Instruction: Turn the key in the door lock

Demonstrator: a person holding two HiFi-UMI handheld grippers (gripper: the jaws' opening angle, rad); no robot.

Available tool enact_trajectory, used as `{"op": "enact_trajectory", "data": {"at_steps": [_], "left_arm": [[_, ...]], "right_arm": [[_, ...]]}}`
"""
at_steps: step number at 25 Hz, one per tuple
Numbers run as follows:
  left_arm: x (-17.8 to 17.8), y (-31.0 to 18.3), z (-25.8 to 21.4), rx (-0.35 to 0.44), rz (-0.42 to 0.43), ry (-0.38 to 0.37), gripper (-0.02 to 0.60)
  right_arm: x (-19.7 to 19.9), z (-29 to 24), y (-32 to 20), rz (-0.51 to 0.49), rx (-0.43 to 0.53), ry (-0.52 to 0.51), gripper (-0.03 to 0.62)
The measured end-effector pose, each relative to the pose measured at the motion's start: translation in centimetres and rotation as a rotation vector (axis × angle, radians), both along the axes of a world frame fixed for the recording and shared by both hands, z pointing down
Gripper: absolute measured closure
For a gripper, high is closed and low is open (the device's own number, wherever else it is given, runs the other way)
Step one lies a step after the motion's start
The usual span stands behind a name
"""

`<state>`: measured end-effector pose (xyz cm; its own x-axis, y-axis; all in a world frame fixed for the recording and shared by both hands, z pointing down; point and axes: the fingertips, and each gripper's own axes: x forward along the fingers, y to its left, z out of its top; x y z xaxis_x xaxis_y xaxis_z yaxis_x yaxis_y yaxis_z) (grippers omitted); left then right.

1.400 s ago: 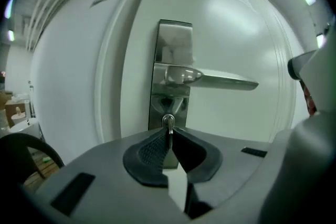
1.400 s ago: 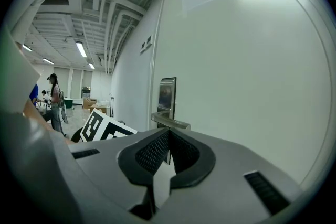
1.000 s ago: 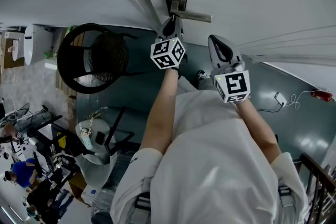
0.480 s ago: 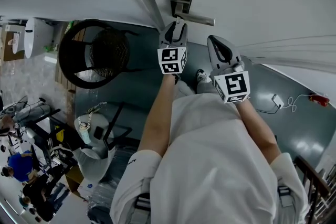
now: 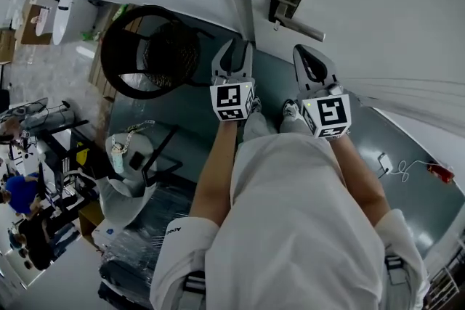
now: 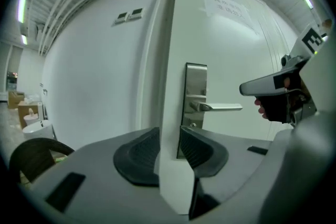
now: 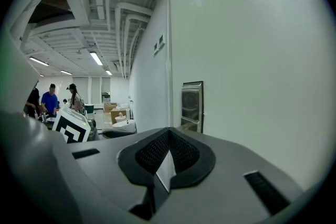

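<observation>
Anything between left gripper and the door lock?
Nothing visible. Only open air lies between the left gripper and the lock plate; its tongs have just been opening and are empty. The right gripper sits off to the side.

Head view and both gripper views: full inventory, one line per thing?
door: 1, white, ahead
lock plate: 1, silver, on the door
lever handle: 1, silver, on the plate
notice: 1, white, high on the door
chair: 1, black, floor left of the door
cable with plug: 1, white, floor at right
bystanders: few, background left
key: none made out
shirt: 1, white, on the person
left gripper: 1, grey, short of the door; jaws apart, just opened then closed slightly, nothing between
right gripper: 1, grey, beside it; jaws together, empty
</observation>
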<state>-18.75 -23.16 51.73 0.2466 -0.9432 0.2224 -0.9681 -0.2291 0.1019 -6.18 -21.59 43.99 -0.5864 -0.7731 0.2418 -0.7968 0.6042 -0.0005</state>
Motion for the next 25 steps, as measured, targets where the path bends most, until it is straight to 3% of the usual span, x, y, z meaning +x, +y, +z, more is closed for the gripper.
{"op": "enact_trajectory", "data": {"at_steps": [5,9,13,17,25], "left_arm": [[-3.0,2.9,-4.0,0.06,-0.089,-0.087,0.534],[-5.2,5.7,-6.4,0.097,-0.175,-0.1,0.572],[-7.0,8.8,-8.6,0.115,-0.299,-0.126,0.574],[-7.5,12.1,-10.8,0.16,-0.386,-0.065,0.574],[-7.8,18.1,-12.2,0.159,-0.565,-0.138,0.574]], "right_arm": [[-3.0,-0.3,0.6,-0.098,0.003,-0.03,0.602],[-5.8,-0.7,1.4,-0.202,0.01,-0.05,0.602],[-8.2,-1.8,2.8,-0.307,0.021,-0.077,0.602],[-9.8,-2.7,4.1,-0.402,0.013,-0.108,0.602],[-12.0,-4.8,8.0,-0.582,0.005,-0.169,0.602]]}}
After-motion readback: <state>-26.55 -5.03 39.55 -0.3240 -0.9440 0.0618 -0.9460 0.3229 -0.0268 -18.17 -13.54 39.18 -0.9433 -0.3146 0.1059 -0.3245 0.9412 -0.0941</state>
